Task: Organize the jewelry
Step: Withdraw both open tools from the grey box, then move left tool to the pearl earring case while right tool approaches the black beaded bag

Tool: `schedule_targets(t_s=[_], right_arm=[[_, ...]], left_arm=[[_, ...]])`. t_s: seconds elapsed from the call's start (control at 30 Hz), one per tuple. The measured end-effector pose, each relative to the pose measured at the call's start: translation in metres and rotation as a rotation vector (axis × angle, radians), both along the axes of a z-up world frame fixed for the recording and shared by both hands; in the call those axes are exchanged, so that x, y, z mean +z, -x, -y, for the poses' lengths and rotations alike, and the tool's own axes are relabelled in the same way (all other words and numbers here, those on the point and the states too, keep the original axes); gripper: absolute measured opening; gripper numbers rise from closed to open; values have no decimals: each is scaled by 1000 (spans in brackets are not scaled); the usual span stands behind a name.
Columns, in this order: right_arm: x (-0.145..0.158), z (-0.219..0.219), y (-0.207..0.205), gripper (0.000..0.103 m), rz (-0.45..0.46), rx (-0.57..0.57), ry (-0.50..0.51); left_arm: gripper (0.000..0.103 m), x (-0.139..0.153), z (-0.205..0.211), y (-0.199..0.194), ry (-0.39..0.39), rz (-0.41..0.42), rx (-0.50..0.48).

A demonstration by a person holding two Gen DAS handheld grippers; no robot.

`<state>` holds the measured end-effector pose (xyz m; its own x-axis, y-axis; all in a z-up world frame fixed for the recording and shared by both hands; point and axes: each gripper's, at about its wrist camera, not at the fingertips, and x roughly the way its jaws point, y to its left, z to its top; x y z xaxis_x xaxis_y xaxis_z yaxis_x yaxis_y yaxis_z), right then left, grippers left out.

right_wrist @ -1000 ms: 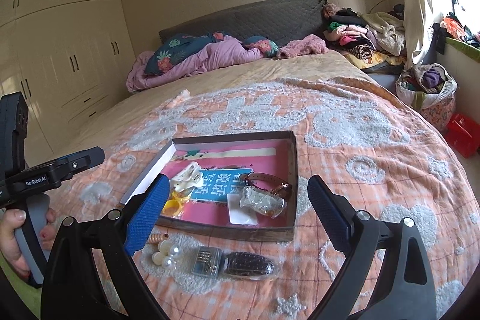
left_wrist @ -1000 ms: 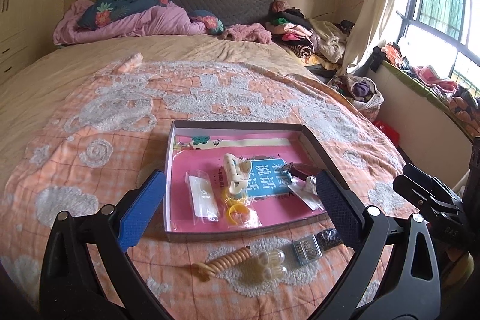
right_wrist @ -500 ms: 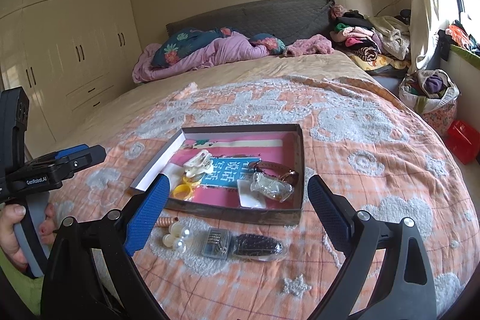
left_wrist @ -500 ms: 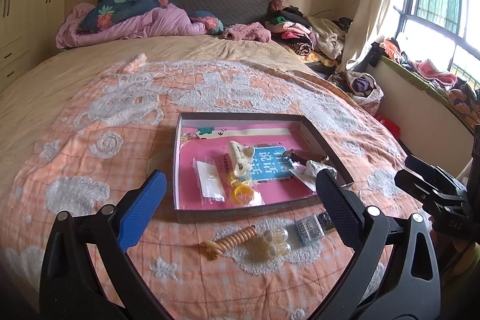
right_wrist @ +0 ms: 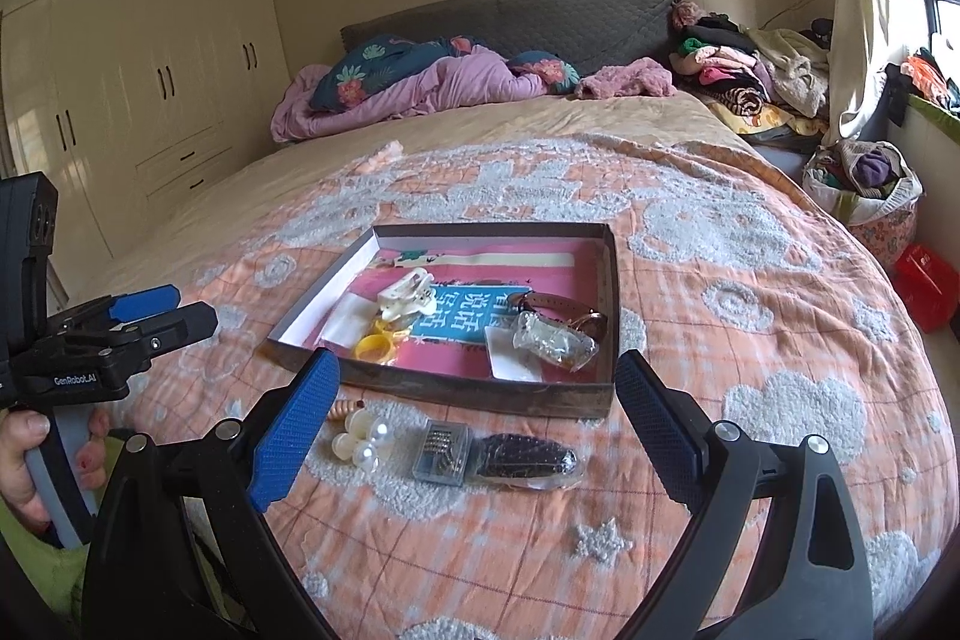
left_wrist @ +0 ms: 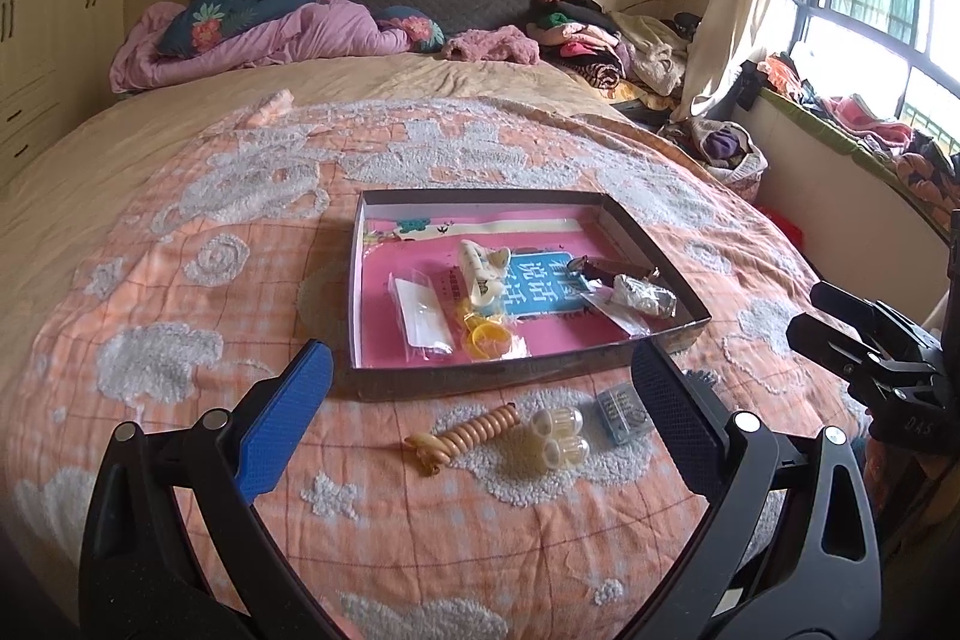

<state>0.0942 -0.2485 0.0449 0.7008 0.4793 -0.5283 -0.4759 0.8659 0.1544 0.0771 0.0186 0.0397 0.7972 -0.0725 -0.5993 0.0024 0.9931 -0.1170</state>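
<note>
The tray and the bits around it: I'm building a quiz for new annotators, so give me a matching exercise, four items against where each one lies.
Items:
1. watch
2. yellow ring
3. coil tie
4. dark clip

Places:
A. in the tray, left side
B. on the blanket, bagged, right of the small clear box
C. in the tray, right side
D. on the blanket, left of the pearls

Pairs: 1-C, 2-A, 3-D, 4-B

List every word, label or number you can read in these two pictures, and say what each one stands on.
"GenRobot.AI": white print on the left gripper's body.
"DAS": embossed on the right gripper's body, faint.
Large white Chinese characters on the blue card in the tray: too distorted to read.
</note>
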Motion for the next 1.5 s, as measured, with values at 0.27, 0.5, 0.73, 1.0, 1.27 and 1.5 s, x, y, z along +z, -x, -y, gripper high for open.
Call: schedule_targets(t_s=[0.27,0.5,0.73,1.0,1.27,1.5], right_arm=[[-12,1,-2,92,-36,-3,19],[-27,8,-6,92,-75,-28,33],[-39,9,-9,92,-104,-34,48],[-55,11,-18,92,-148,-53,68],[-73,14,-28,92,-190,-69,77],[-91,15,-37,92,-237,-70,80]], left_arm=[[93,-11,5,0,-3,-27,-13],[93,-24,12,-1,-11,-61,-33],[93,-40,21,-2,-20,-96,-57],[93,-57,24,-5,-2,-142,-78],[93,-74,35,-7,0,-179,-121],[75,-88,42,-10,0,-209,-150]])
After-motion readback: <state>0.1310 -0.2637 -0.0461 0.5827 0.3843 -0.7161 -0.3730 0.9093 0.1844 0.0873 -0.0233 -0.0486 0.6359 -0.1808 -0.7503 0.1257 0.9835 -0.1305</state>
